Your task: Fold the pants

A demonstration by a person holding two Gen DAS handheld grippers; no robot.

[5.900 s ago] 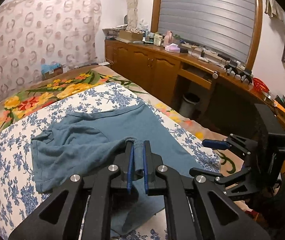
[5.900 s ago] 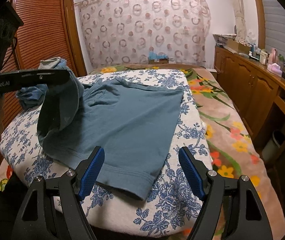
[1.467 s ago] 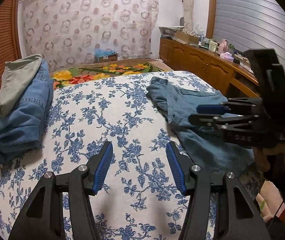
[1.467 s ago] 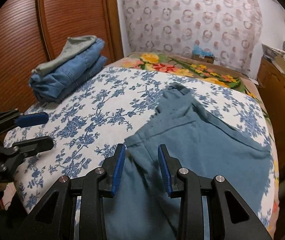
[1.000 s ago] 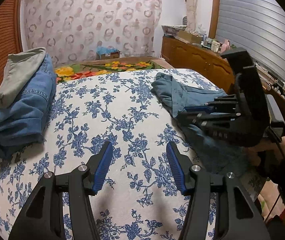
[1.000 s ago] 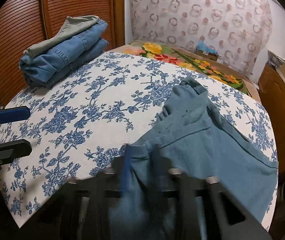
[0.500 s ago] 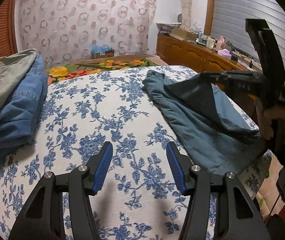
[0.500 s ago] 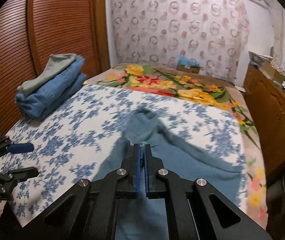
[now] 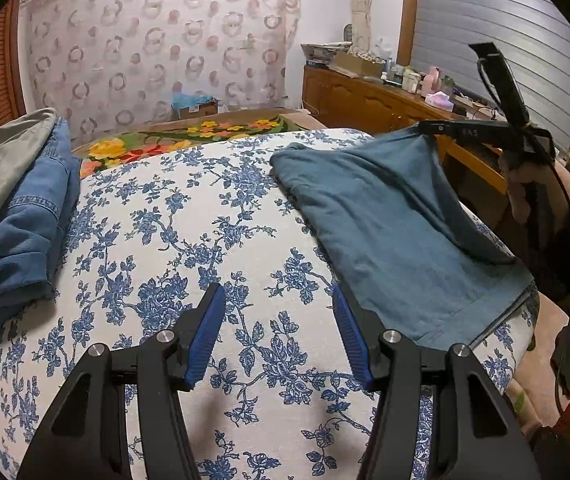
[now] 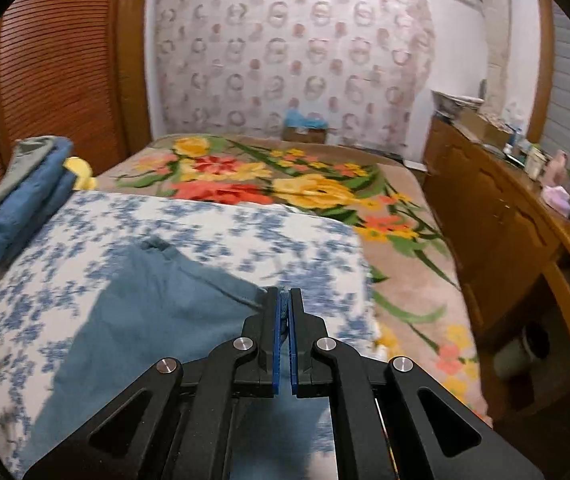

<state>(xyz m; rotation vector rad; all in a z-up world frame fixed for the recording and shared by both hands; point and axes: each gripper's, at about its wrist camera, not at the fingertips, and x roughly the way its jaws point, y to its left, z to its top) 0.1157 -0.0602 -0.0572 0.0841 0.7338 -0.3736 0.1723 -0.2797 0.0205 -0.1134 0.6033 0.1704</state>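
The pants (image 9: 389, 216), a teal-blue pair, lie on the right side of the blue-flowered sheet (image 9: 189, 240) that covers the near part of the bed. One edge of the pants is lifted off the sheet and drawn up into a peak; the rest drapes down from it and lies flat toward the bed's near right corner. The right gripper (image 10: 283, 312) has its two blue pads pressed together on that raised edge, with a pinch of teal cloth showing between them. In the left wrist view this same gripper (image 9: 431, 128) is seen from the side, held above the bed at the right, with the person's hand (image 9: 533, 188) wrapped around its handle. The left gripper (image 9: 279, 332) hangs over bare sheet just left of the pants, its jaws spread wide and nothing between them; its right finger (image 9: 351, 336) comes close to the lower edge of the pants in the picture, but contact cannot be confirmed. A stack of folded clothes (image 9: 17, 208), blue denim with a grey-green piece on top, sits at the far left edge of the sheet, well apart from the pants. Beyond the sheet lies a blanket (image 10: 285, 184) with large yellow and red flowers. A wooden cabinet (image 10: 497, 224) with clutter on its top runs along the right of the bed. The right wrist view is blurred over the sheet.
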